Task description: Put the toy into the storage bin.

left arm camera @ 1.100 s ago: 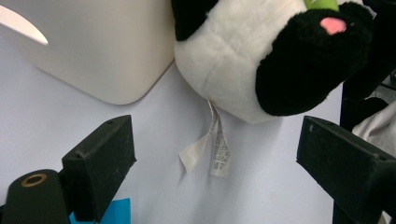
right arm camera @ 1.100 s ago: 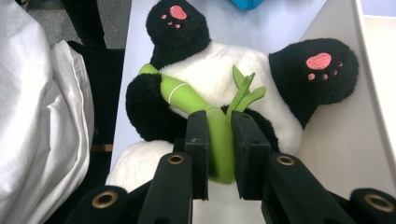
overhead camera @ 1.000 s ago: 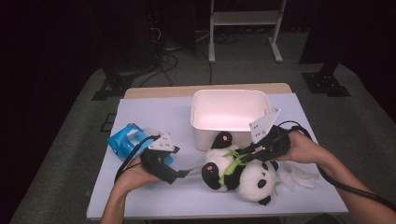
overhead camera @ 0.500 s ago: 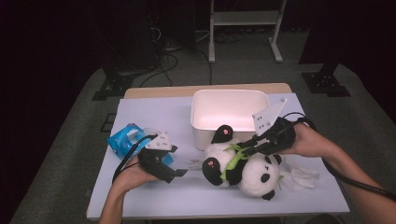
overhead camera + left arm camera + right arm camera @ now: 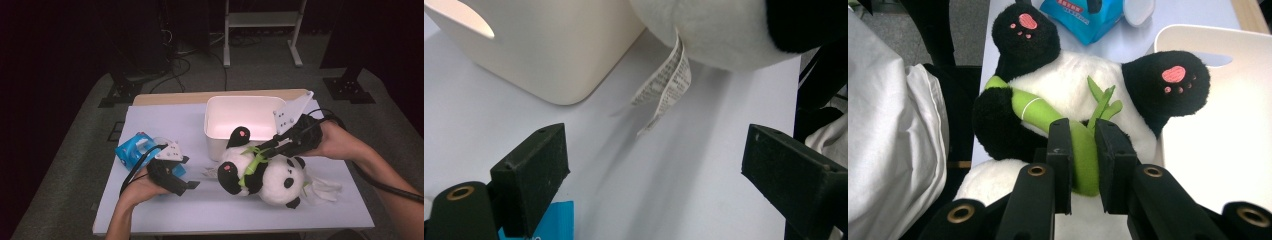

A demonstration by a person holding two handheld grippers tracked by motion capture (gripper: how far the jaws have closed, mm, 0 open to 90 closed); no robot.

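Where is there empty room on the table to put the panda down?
Bare patches: the far left of the table, beside the white bin, and the front edge. It is crowded around the panda, and around the blue pack by the left gripper.

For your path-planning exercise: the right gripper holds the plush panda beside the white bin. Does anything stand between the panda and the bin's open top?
Nothing visible does. The right gripper is shut on the panda by its green bamboo stalk. The white bin right beside it looks empty, and one black paw already overlaps its near rim.
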